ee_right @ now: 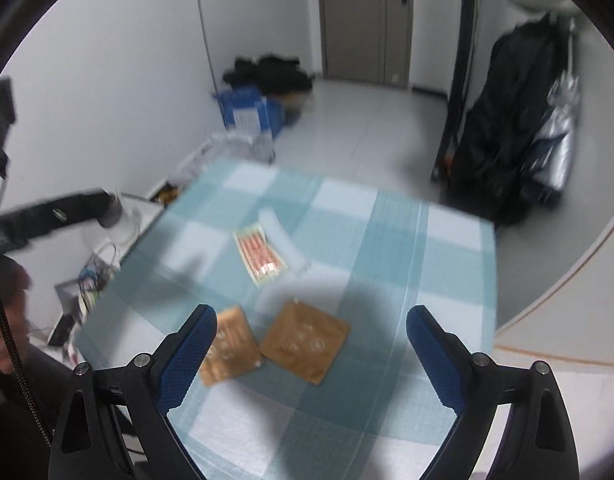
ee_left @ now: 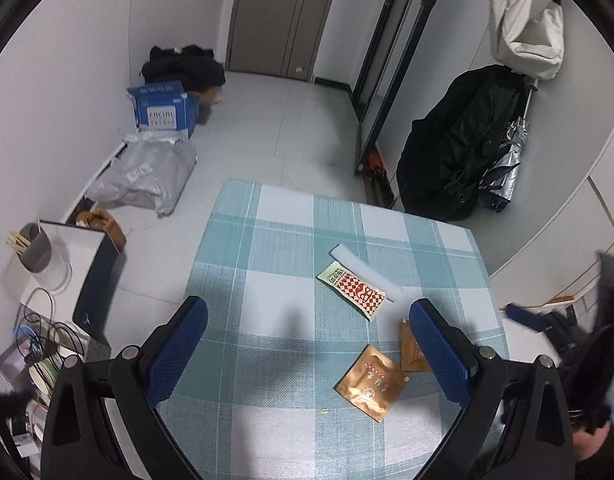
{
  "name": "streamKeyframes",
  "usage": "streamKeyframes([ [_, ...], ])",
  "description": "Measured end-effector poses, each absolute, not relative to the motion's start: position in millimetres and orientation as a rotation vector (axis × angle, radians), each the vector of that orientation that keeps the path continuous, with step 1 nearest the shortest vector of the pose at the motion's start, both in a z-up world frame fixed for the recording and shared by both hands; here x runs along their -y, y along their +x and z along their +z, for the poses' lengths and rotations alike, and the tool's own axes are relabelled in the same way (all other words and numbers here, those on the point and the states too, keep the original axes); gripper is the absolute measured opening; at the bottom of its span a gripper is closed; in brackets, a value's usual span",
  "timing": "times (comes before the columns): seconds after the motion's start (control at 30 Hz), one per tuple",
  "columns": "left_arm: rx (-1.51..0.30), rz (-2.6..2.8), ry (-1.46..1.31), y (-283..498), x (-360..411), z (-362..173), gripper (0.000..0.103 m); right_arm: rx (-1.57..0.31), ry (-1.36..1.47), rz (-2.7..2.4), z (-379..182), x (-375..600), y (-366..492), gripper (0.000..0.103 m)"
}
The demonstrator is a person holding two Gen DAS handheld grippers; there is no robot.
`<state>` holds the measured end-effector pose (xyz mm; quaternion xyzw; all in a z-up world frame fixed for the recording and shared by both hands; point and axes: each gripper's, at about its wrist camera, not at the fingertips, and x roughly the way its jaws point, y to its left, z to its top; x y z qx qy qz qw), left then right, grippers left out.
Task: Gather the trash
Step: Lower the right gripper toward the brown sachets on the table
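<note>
**Inspector A:** Trash noted on the checked tablecloth (ee_left: 267, 240): two copper foil sachets, the nearer sachet (ee_left: 370, 382) at lower centre-right of the left wrist view, the second sachet (ee_left: 412, 350) partly behind the right finger pad. A red-checked wrapper (ee_left: 353, 290) lies at centre, overlapping a white strip (ee_left: 359, 266).

**Inspector B:** Handling?

**A:** By my judgement all are light, thin and flat; the foil is likely slick and will crumple. Best taken at a raised edge or corner (flat middles offer nothing to pinch). The cloth is soft and may bunch under the fingers.

**B:** Grippers?

**A:** Left gripper (ee_left: 307, 322) spread wide, holding nothing, above the cloth. Right gripper (ee_right: 312, 330) likewise spread and empty, over the sachets; its view is blurred.

**B:** Room?

**A:** Blue carton (ee_left: 165, 109) and grey bags (ee_left: 147, 172) on the floor at upper left, door (ee_left: 283, 16) at top, dark coats (ee_left: 463, 140) hanging at right.
</note>
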<state>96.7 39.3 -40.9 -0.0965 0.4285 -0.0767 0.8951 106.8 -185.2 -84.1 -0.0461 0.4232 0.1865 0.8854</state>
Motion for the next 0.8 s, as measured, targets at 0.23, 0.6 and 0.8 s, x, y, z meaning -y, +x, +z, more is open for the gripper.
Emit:
streamKeyframes([
  [0.23, -0.917, -0.148, -0.193, 108.3, -46.2, -47.1, 0.099, -0.995, -0.064, 0.377, -129.0, 180.4, 129.4, 0.095],
  [0.6, -0.978, -0.122, -0.238, 117.7, -68.4, -63.3, 0.099, -1.115, -0.028, 0.301, -158.3, 172.8, 142.6, 0.086],
  [0.8, -0.977, -0.104, -0.255, 117.0, -75.3, -63.9, 0.099, -1.075, -0.183, 0.266, -163.1, 150.4, 133.9, 0.085],
])
